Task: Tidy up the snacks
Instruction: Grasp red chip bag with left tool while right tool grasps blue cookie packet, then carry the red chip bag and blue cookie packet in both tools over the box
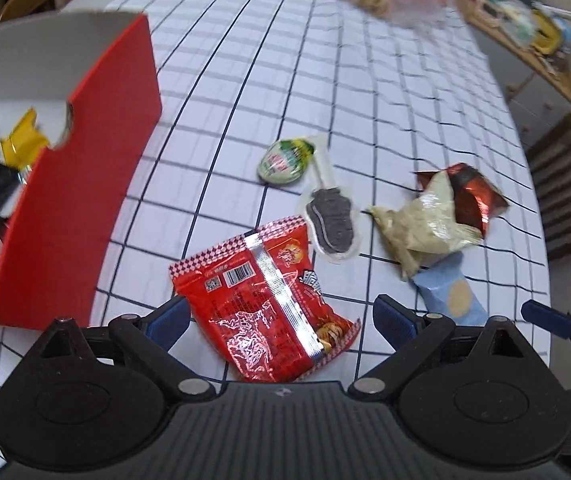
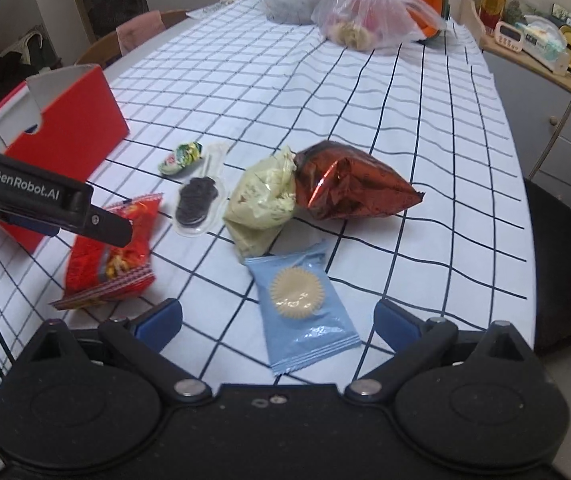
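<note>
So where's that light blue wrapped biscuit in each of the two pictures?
Left wrist view: the blue biscuit packet sits low on the right, partly hidden under the beige packet.
Right wrist view: low in the centre, in full view between the open jaws.
Shared landmark: the red box, at the left in both.

Glossy foil red packet (image 1: 269,304), matt cardboard box (image 1: 85,184), checked cloth tablecloth (image 1: 325,80)

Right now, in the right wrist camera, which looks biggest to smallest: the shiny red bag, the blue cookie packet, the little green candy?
1. Shiny red bag.
2. Blue cookie packet, nearly as big, but it lies closer to the camera, so that order is unsure.
3. Green candy, clearly smallest.
</note>
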Available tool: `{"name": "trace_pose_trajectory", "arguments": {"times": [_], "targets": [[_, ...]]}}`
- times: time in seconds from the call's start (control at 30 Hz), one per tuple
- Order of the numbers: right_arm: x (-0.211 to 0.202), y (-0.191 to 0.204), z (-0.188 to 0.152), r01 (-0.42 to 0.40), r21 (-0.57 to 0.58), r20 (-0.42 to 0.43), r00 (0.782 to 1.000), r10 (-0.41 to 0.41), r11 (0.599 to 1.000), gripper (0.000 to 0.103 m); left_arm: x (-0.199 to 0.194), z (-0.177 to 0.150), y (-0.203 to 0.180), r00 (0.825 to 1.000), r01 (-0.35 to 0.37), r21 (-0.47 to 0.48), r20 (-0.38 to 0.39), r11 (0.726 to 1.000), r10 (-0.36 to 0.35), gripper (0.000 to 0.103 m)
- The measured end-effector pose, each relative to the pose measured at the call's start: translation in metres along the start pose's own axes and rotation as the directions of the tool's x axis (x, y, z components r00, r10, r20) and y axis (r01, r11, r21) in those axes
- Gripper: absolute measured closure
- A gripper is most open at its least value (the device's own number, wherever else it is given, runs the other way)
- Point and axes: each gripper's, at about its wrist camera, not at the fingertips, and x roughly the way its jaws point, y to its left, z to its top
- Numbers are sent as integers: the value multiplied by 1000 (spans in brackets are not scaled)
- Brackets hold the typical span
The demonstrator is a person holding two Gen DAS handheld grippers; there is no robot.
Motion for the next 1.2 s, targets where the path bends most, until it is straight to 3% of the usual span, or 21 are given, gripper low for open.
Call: {"name": "trace_pose_trajectory", "arguments": {"times": [0.2,0.47,0.67,0.77,0.93,1.2], "targets": [[20,-6,5,-7,-14,-30,1000,6,1000,2,25,7,1,994,-56,-103,-95,993,46,5],[36,-11,9,-4,-14,-57,998,3,1000,18,42,5,5,986,-85,-172,-158,981,57,5],[41,-9,8,12,-33,-68,998,-14,999,32,44,3,4,985,-93,-177,-158,980,65,8],[41,-6,7,20,-63,-63,998,-24,998,35,43,3,3,986,-98,-174,-150,980,72,14],[40,-5,9,18,-62,-57,998,-21,998,51,38,2,-2,987,-90,-155,-144,984,68,25],[33,-3,5,15,-36,-50,999,-17,999,57,35,1,10,992,-42,-152,-125,987,23,28]]}}
